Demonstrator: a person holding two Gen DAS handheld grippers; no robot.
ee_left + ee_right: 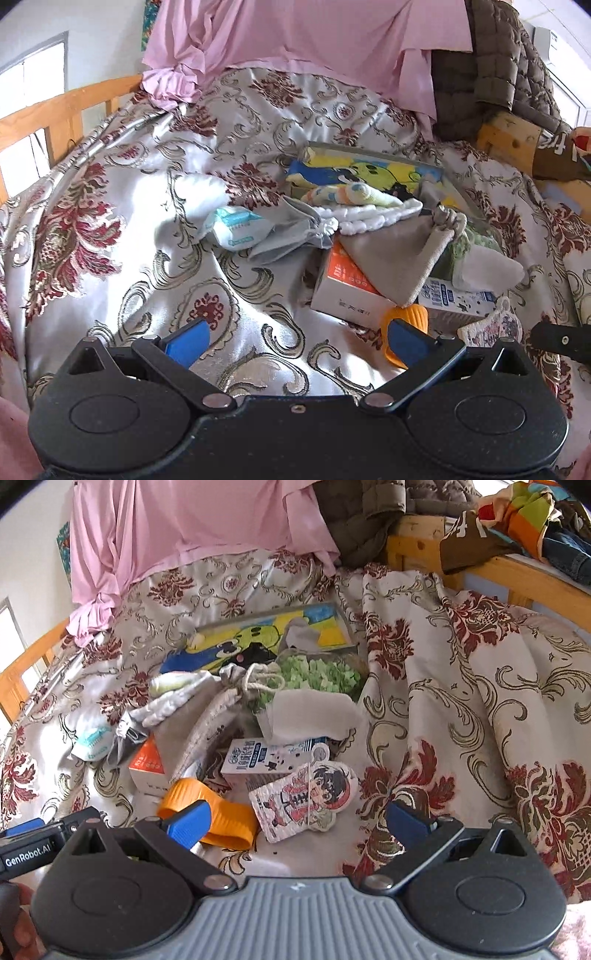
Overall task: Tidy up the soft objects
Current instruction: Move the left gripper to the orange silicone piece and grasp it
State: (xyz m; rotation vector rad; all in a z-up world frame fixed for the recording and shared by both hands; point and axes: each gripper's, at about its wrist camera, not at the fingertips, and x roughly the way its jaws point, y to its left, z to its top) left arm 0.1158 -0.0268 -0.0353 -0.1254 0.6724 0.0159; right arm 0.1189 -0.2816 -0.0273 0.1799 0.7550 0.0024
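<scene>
Left wrist view first: the left gripper (295,341) hangs low over the floral satin bedspread (110,229), blue fingers spread wide and nothing between them. Ahead and to the right sits the pile. A beige drawstring pouch (402,254) lies draped over an orange-and-white box (343,288), its long axis running from the knotted neck at the far right down to its near corner. Left of it, a grey drawstring bag (291,232) lies with its neck toward the pile, and a tissue pack (236,227) sits just beside that. A white knitted cloth (376,218) stretches left to right behind the pouch. An orange ribbed piece (410,321) peeks out behind the right finger.

Over to the right wrist view: the right gripper (297,821) is also wide apart and empty. Between its fingers, near, lies a cartoon-figure pad (303,805), long axis tilted from near left to far right, head end far right. A milk carton (266,762) touches it behind. Further back, a green fluffy cloth (317,675) rests against the picture tray (343,622).
</scene>
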